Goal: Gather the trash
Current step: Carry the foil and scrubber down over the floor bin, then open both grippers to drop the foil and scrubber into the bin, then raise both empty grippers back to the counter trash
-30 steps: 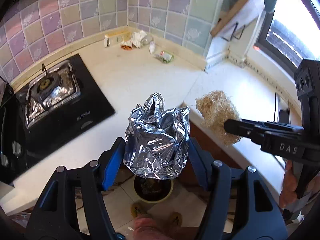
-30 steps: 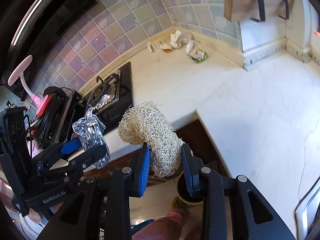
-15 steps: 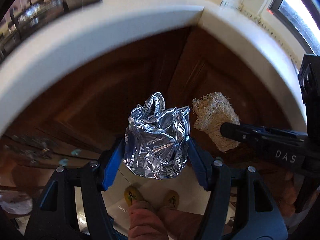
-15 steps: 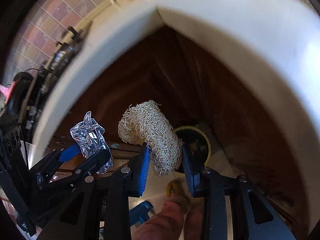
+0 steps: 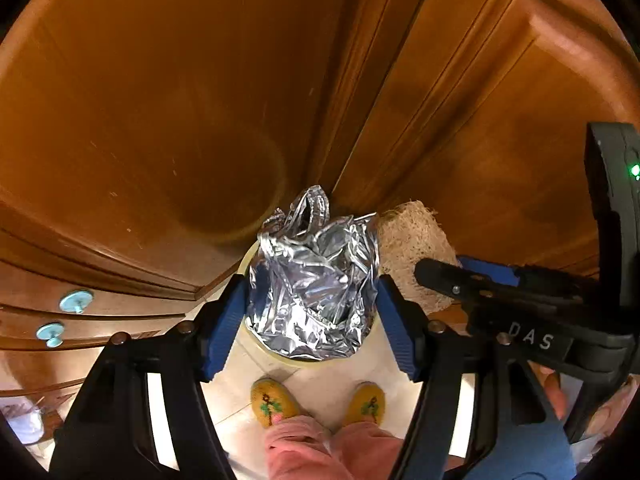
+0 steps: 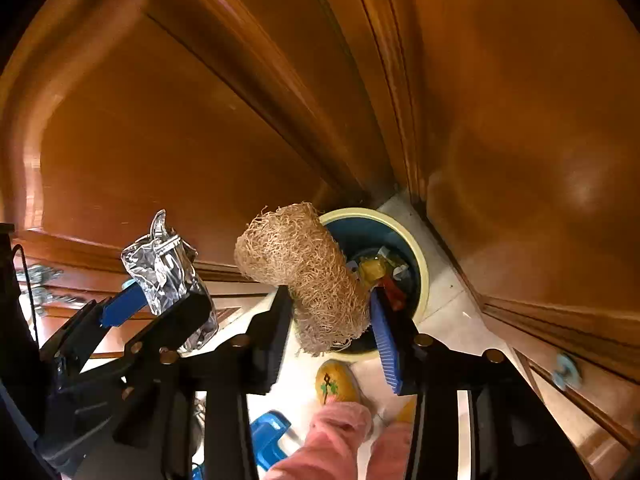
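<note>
The crumpled aluminium foil ball (image 5: 312,284) is judged light, springy and easily dented; it is best taken across its widest part, as it is now pinched by the left gripper (image 5: 310,320) above the yellow-rimmed trash bin (image 6: 422,276) in the cabinet corner. The loofah sponge (image 6: 304,268), light, soft and fibrous, hangs over the bin's near rim between the right gripper (image 6: 332,332) pads, whose jaws have just been opening; the blue pad appears clear of it.

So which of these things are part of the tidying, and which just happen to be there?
Part of the job:
- crumpled silver foil ball
- tan fibrous loofah scrubber
- round cream-rimmed waste bin

Just there:
- brown wooden cabinet doors
- pale blue drawer knobs
- yellow embroidered slippers
</note>
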Demonstrator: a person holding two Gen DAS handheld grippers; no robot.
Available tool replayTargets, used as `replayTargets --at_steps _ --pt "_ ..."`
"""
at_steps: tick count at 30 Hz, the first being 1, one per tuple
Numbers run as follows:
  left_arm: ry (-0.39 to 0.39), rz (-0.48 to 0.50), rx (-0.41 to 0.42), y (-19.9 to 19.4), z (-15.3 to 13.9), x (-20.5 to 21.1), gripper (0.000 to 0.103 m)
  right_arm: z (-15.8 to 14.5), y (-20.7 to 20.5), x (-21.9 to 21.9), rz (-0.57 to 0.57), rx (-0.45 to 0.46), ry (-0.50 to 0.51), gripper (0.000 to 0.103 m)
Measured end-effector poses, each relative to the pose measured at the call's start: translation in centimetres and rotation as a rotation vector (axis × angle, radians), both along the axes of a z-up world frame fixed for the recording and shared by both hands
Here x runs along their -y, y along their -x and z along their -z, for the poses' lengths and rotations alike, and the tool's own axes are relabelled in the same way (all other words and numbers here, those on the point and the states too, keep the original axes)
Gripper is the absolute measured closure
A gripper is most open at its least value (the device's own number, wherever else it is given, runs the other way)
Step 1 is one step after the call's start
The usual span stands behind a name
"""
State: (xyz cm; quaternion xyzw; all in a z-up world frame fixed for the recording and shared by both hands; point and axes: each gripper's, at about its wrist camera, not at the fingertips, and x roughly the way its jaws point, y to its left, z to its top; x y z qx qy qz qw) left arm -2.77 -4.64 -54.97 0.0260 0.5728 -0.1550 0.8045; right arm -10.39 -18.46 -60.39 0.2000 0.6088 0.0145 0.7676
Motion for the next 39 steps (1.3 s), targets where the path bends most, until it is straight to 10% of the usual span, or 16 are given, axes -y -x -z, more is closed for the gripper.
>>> replayTargets --at_steps 6,15,23,39 --pt "-0.048 -0.016 -0.023 0.0 2.8 0.2 0.017 3.6 0.3 0.2 0.012 -0.012 -0.006 0.055" --pt "-0.067 -0.023 -0.011 -1.0 0.8 -0.4 0.015 1.8 0.6 -0.3 0.008 -0.010 0.024 0.050" --pt "-0.044 -0.060 -0.015 -0.2 -6.8 -2.1 0.015 -8.0 -1.0 0.4 0.002 -0.003 0.049 0.050" --pt "-0.041 -0.107 0.143 3.1 -31.1 -2.7 0.015 -33.1 0.8 -0.6 -0.095 0.173 0.098 0.050"
